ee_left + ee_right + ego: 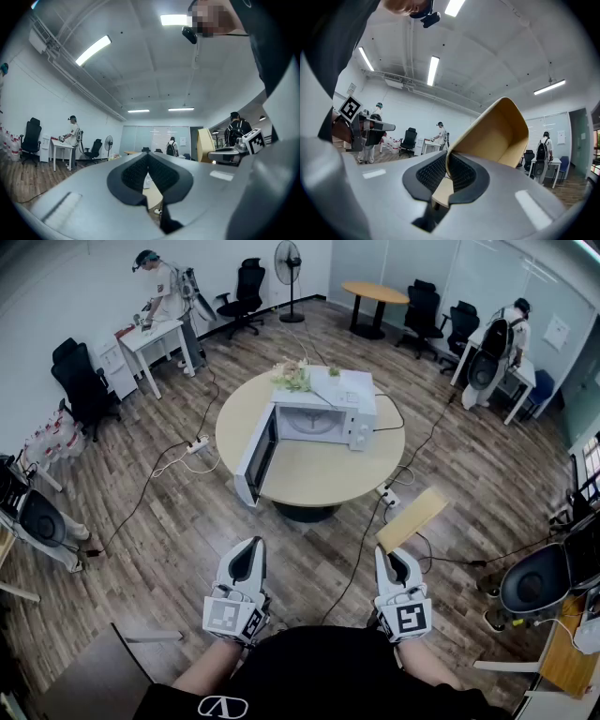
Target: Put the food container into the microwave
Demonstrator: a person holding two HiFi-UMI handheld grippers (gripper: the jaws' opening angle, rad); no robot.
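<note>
The right gripper (pixel 392 561) pinches the box (pixel 412 518) by its rim. The left gripper (pixel 247 554) is closed on nothing. Next, I think, the box must go into the open microwave (pixel 323 413).

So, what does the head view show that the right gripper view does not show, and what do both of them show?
Only the head view shows the round table and the microwave on it, with its door swung open. Only the right gripper view shows the ceiling lights and the tan inside of the food container, whose wall is pinched between the jaws. Both views show the right gripper shut on that container, and a person standing near the far wall.
</note>
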